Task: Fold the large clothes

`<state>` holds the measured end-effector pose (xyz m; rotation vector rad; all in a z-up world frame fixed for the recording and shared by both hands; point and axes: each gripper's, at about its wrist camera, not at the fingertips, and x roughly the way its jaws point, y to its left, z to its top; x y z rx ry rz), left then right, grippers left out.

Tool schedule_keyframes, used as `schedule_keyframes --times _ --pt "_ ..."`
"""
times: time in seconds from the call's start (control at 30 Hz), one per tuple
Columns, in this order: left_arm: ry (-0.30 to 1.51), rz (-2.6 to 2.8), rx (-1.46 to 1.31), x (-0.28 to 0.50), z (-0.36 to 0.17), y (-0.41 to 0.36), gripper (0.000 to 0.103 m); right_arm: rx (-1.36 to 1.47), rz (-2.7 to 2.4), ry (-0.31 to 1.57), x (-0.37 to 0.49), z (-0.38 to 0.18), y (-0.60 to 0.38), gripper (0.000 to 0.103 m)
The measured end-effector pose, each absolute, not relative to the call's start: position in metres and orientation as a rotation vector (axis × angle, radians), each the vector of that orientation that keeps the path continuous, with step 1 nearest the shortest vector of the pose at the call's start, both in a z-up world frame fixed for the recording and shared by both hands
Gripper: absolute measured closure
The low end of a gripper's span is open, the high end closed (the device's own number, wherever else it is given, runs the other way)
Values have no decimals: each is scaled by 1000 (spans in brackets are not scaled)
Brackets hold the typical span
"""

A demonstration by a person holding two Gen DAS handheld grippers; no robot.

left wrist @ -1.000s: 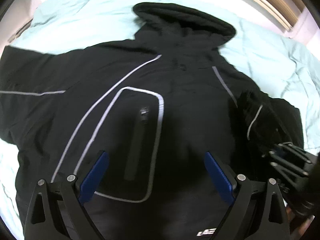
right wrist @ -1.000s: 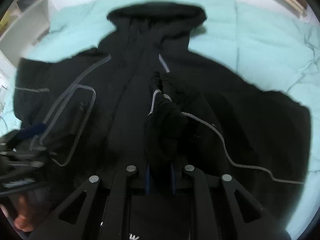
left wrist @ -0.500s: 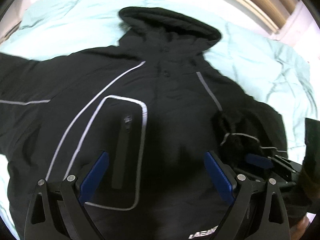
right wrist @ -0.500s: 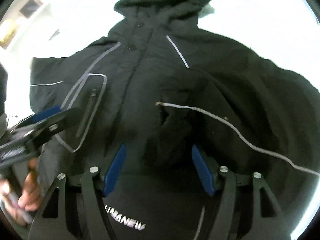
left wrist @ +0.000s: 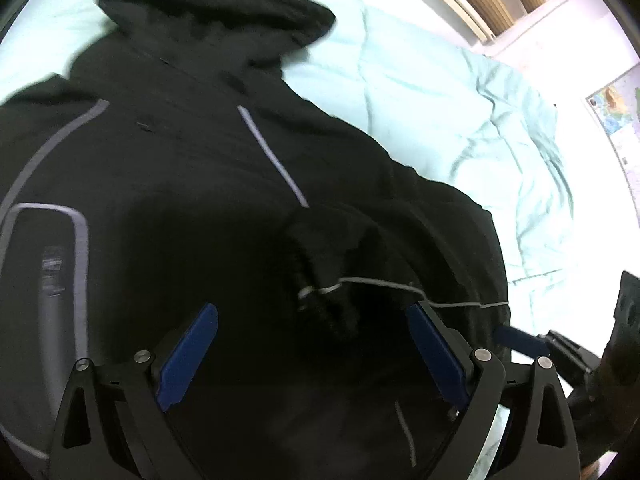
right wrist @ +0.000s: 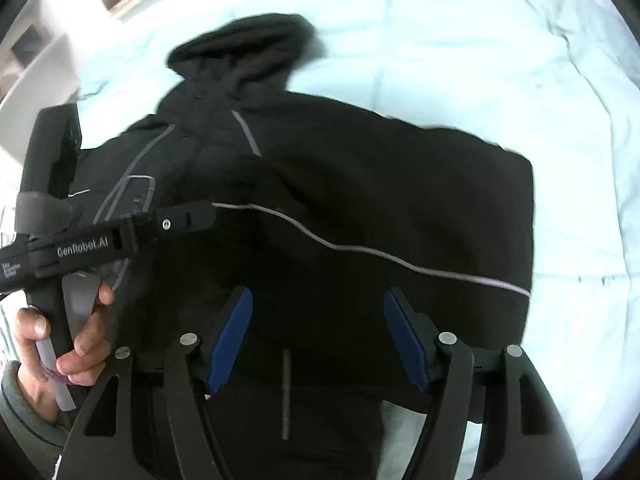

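The black jacket (right wrist: 360,208) lies face-up on the bed (right wrist: 520,80), 1 sleeve (left wrist: 400,264) already folded across its chest. Left tool (left wrist: 312,356) and right tool (right wrist: 318,336) both hang open, empty; other sleeve and body remain.

Matt black cloth jacket (left wrist: 192,184); soft, wrinkled cloth duvet (left wrist: 460,128).

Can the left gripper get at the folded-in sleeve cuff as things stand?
Probably yes. The left gripper is open, above the black jacket, and the sleeve cuff lies on top just ahead of its fingers, uncovered. The right gripper, also open, is off to the side.
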<state>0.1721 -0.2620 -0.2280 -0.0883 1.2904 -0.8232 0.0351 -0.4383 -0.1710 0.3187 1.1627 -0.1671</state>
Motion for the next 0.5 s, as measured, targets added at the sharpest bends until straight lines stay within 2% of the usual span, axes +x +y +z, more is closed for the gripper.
schedule_keyframes --times 0.07,0.1,0.13,0.2,0.33,0.5 --pt "1304 -824 -79 173 -236 -272 7 337 -184 1173 32 -174 -444 32" --pt "1303 -825 -65 172 -240 -279 14 338 -193 1180 30 -176 -446 32" --pt "1304 -826 -49 173 -243 -283 39 334 -200 1184 29 -177 -448 32" --pt "1340 -833 6 171 -252 -295 78 326 -218 1189 27 -178 -451 32" --pt "1284 -847 18 167 -241 -291 83 344 -237 1193 23 -179 -458 32" --pt "1188 -849 -19 167 -203 -271 84 347 -244 1175 20 -172 -464 32"
